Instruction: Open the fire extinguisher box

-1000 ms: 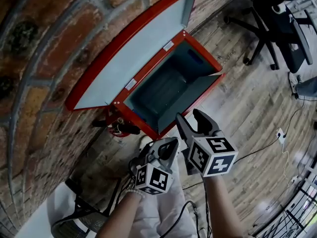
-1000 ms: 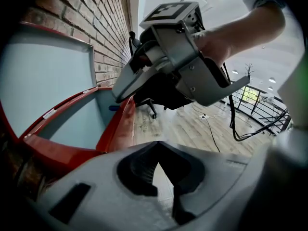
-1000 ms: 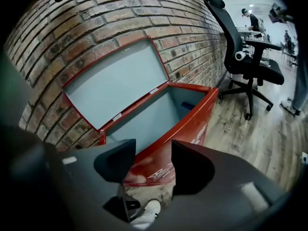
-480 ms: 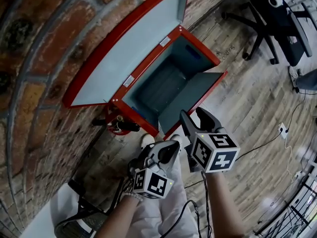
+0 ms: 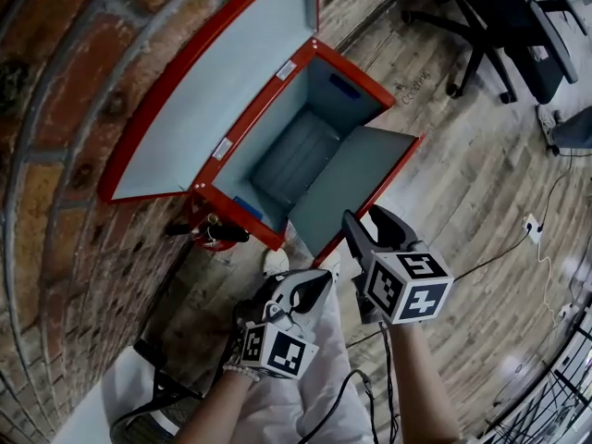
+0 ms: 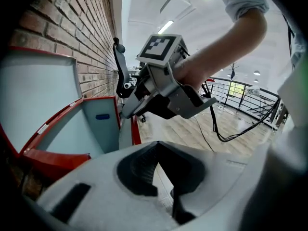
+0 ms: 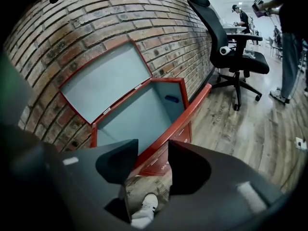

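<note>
The red fire extinguisher box point(image 5: 356, 80) stands on the floor against a brick wall. Its lid point(image 5: 213, 91) is raised flat against the bricks and its front door point(image 5: 347, 188) hangs swung outward, showing a pale, empty inside. My right gripper point(image 5: 375, 228) hovers just off the door's free edge; its jaws are closing and hold nothing, with that edge point(image 7: 185, 112) visible beyond them. My left gripper point(image 5: 319, 280) sits lower and nearer to me, shut and empty. In the left gripper view the box point(image 6: 96, 124) lies left of the right gripper's marker cube point(image 6: 161, 47).
A red extinguisher with a black hose point(image 5: 211, 234) stands left of the box. A black office chair point(image 5: 518, 35) is on the wood floor at the far right, with a white power strip and cable point(image 5: 525, 246). A person point(image 7: 288, 47) stands behind the chair.
The front door has swung further out from the box. Both grippers have drawn back slightly toward me, and the right jaws stand a little narrower.
</note>
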The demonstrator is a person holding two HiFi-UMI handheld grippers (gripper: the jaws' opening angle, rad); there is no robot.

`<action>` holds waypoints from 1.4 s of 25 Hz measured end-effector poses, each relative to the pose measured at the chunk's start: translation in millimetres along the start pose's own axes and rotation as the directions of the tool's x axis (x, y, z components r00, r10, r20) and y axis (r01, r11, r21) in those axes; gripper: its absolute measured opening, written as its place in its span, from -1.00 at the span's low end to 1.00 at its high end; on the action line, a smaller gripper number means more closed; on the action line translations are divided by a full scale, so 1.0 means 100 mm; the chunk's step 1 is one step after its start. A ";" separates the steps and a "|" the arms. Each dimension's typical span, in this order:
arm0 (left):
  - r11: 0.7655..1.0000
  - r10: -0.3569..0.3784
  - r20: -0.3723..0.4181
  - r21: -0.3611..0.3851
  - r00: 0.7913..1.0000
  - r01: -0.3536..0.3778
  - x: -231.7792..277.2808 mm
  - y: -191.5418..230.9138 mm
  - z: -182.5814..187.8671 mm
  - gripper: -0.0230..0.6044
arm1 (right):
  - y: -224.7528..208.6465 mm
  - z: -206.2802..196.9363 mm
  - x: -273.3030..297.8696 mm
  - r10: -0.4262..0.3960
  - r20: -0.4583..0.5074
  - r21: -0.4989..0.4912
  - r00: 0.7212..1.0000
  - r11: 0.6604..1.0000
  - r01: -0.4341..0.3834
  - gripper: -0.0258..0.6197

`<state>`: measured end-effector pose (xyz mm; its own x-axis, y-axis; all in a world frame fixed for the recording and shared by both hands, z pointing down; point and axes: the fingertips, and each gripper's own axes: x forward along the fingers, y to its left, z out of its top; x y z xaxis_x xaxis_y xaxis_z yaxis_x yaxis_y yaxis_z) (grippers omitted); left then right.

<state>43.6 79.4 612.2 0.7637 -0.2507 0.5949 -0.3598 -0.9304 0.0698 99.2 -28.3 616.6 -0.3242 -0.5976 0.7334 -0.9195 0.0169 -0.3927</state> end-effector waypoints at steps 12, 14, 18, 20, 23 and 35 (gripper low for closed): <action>0.999 -0.020 0.004 -0.027 1.000 0.020 0.16 -0.11 0.02 -0.93 | -0.51 -0.42 -0.15 -0.039 -0.041 0.122 0.998 0.992 0.044 -0.41; 1.000 -0.012 0.002 -0.027 1.000 0.012 0.21 -0.06 0.01 -0.93 | -0.59 -0.50 -0.16 -0.046 -0.048 0.135 0.998 0.990 0.052 -0.42; 1.000 0.003 0.028 -0.014 1.000 -0.003 0.30 0.04 0.07 -0.93 | -0.78 -0.68 -0.16 -0.066 -0.062 0.162 0.996 0.984 0.076 -0.45; 1.000 0.002 0.046 0.003 0.999 -0.002 0.36 0.05 0.11 -0.93 | -0.88 -0.79 -0.15 -0.078 -0.066 0.189 0.995 0.978 0.089 -0.48; 1.000 -0.009 0.073 0.026 0.997 0.007 0.45 0.04 0.14 -0.93 | -1.06 -0.95 -0.11 -0.100 -0.073 0.233 0.992 0.966 0.114 -0.51; 0.995 -0.074 0.084 0.078 0.994 0.068 0.88 -0.06 -0.20 -0.93 | -1.71 -1.75 0.41 -0.214 -0.130 0.275 0.968 0.930 0.242 -0.64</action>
<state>102.7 68.4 679.9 0.8307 -0.2025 0.5187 -0.2643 -0.9633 0.0472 204.7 84.9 810.9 -0.1461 -0.4783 0.8660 -0.8731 -0.3493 -0.3402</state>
